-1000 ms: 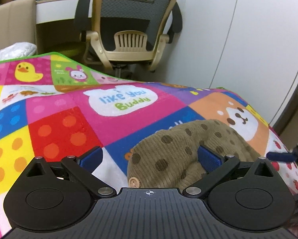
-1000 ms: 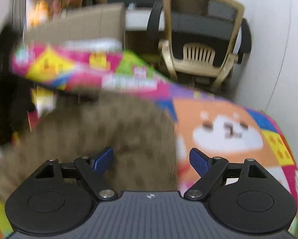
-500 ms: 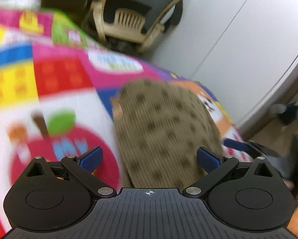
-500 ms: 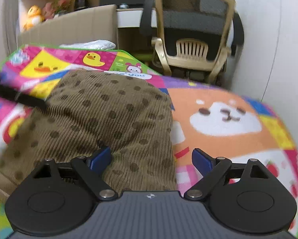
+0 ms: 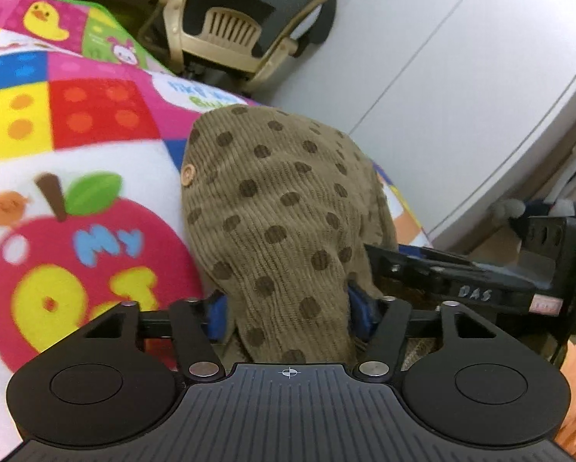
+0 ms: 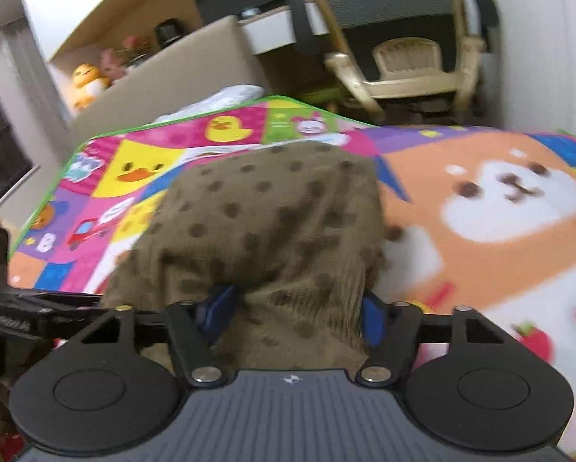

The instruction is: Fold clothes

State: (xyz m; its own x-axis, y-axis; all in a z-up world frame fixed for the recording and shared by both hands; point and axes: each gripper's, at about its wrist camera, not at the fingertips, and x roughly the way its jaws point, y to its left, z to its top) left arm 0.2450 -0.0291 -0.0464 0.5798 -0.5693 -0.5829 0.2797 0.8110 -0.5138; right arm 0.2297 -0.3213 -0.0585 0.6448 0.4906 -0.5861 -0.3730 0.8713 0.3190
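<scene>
Left wrist view, left side: bright patchwork play mat [image 5: 76, 123] with an apple print covers the surface. It looks padded and flat; whether a bed or the floor lies under it cannot be told.

Centre: brown polka-dot corduroy garment [image 5: 280, 208] lies on the mat, its near end bunched up between the blue pads. One wooden button [image 5: 188, 172] shows on its left edge.

Left claw [image 5: 288, 313]: jaws have just been closing, and the pads now pinch the gathered near end of the garment. Reads as a grip on cloth, not on air.

Right of it in the same view, the other tool's black body lies just beside the garment's right edge.

Right wrist view: right claw [image 6: 293, 308] has likewise just been closing and holds the near hem on that side; corduroy fills the gap between its pads. Shiba dog print [image 6: 499, 192] on the mat lies to the right, an office chair [image 6: 403, 57] far behind.

Handling judgement:
- Light, soft, limp. It will sag between the two grips and drape rather than hold shape.
- Ribbed pile gives good friction on the pads; slip is unlikely.
- Thick cloth bunches, so folds will be bulky.
- Best hold: the two near corners of the hem, well apart, to keep the edge taut. The present grips sit close to mid-hem.
- Keep the pads off the button.
</scene>
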